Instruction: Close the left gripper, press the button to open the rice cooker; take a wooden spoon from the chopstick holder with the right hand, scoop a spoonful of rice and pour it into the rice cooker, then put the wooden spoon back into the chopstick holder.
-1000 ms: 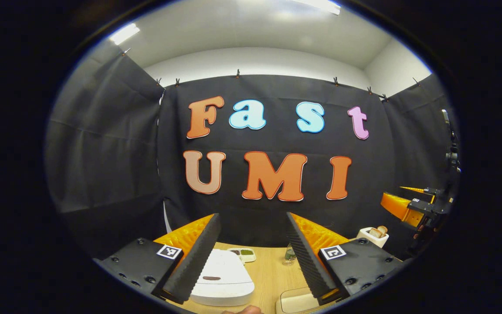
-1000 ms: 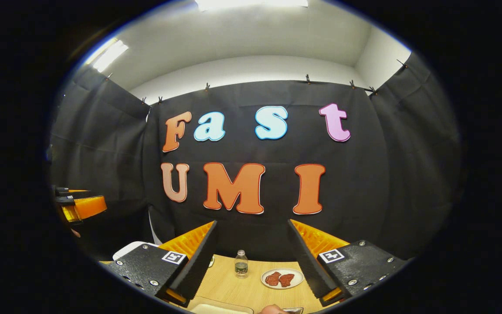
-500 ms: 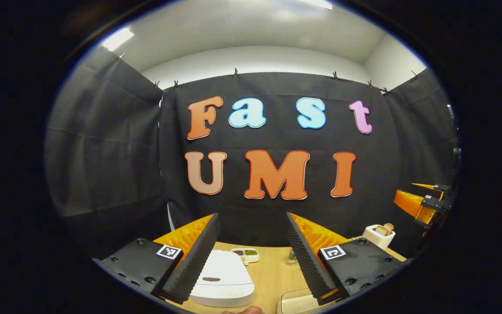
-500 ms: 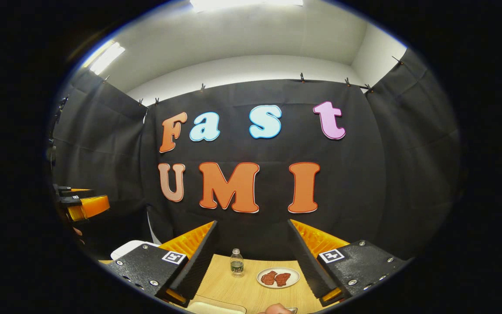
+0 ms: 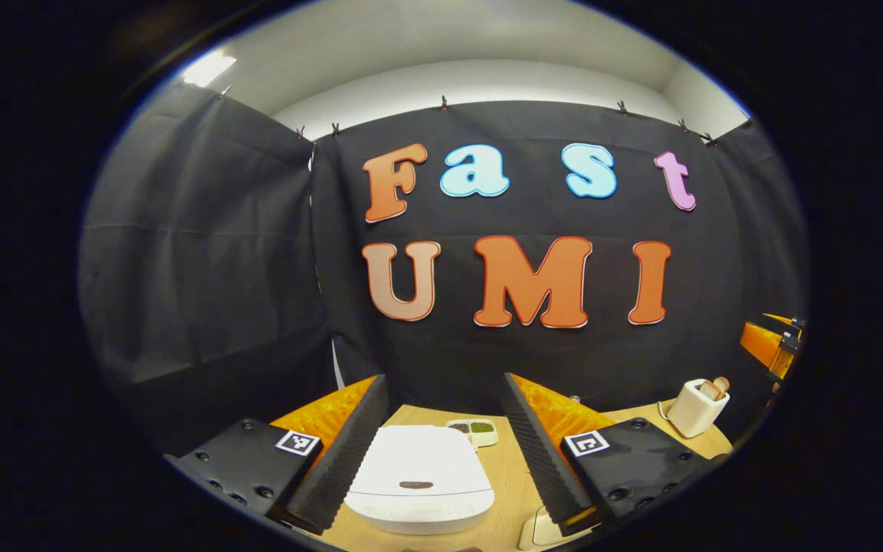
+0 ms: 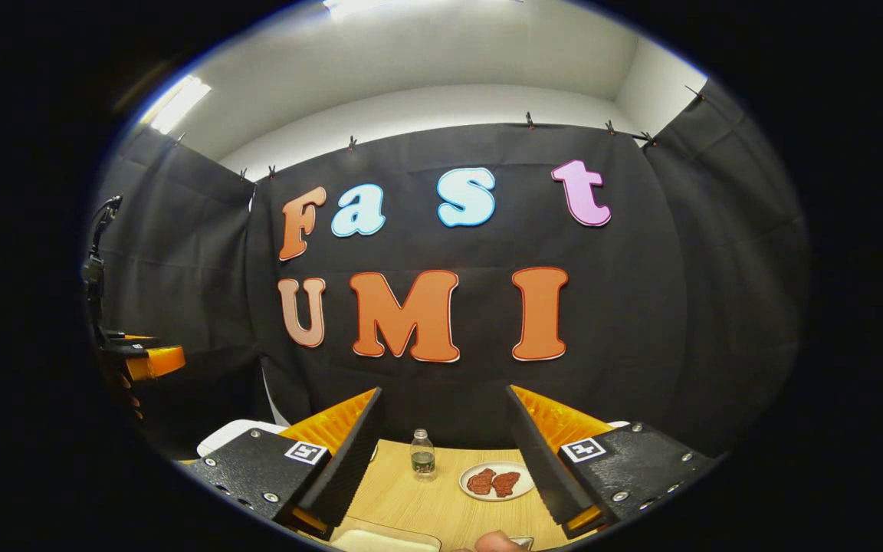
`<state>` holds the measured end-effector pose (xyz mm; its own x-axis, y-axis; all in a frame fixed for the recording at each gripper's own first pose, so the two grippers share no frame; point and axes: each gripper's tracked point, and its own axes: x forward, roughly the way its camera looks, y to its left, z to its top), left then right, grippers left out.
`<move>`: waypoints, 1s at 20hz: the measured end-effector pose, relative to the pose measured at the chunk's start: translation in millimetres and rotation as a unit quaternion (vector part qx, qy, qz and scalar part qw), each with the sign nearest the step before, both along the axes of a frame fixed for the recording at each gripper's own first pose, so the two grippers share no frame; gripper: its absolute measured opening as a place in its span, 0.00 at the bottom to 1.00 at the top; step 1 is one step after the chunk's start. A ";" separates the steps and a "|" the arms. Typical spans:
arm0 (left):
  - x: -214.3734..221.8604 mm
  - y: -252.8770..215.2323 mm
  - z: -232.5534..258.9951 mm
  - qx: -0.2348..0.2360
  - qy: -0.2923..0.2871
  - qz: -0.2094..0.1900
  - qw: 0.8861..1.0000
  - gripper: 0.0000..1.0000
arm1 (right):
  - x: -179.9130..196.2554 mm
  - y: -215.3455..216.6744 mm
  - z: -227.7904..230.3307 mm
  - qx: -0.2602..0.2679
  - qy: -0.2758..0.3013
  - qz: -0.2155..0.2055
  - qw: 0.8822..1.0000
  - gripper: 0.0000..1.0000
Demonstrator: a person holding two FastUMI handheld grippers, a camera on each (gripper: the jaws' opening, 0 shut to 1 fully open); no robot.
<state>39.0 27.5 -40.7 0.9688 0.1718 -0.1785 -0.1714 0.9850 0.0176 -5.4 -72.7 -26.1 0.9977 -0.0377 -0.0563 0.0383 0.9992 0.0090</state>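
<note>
The white rice cooker (image 5: 418, 479) sits lid-down on the wooden table (image 5: 507, 491), centred between the fingers of my left gripper (image 5: 441, 383), which is open and above and short of it. A dark mark (image 5: 416, 484) shows on the lid's front. The white chopstick holder (image 5: 694, 408) with wooden handles (image 5: 716, 386) sticking out stands at the right. My right gripper (image 6: 443, 392) is open and empty over the table (image 6: 411, 502). A corner of the cooker (image 6: 231, 437) shows at its left. Each gripper appears at the edge of the other's view, the right gripper (image 5: 769, 343) and the left gripper (image 6: 146, 360).
A small divided dish (image 5: 473, 431) lies behind the cooker. A small bottle (image 6: 421, 455) and a plate of red pieces (image 6: 497, 481) sit at the table's back. A cream container (image 6: 384, 541) lies near the front edge, with its corner (image 5: 537, 530) by the cooker. A fingertip (image 6: 497, 541) shows.
The left gripper has swung left and tipped down, bringing the rice cooker to the middle between its fingers. The right gripper has tipped down slightly. Both stay open.
</note>
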 end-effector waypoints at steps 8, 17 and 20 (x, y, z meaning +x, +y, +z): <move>41.9 54.0 -33.8 -0.075 0.079 -0.008 0.994 0.80 | -14.0 -32.9 -13.9 -0.019 0.019 -0.048 0.998 0.95; 52.8 52.4 -123.1 -0.181 0.265 -0.009 0.947 0.02 | -30.7 -64.2 -28.3 -0.023 0.039 -0.093 0.995 0.95; 50.5 53.2 -162.7 -0.189 0.330 0.004 0.925 0.05 | -35.6 -68.5 -31.5 -0.022 0.044 -0.103 0.994 0.98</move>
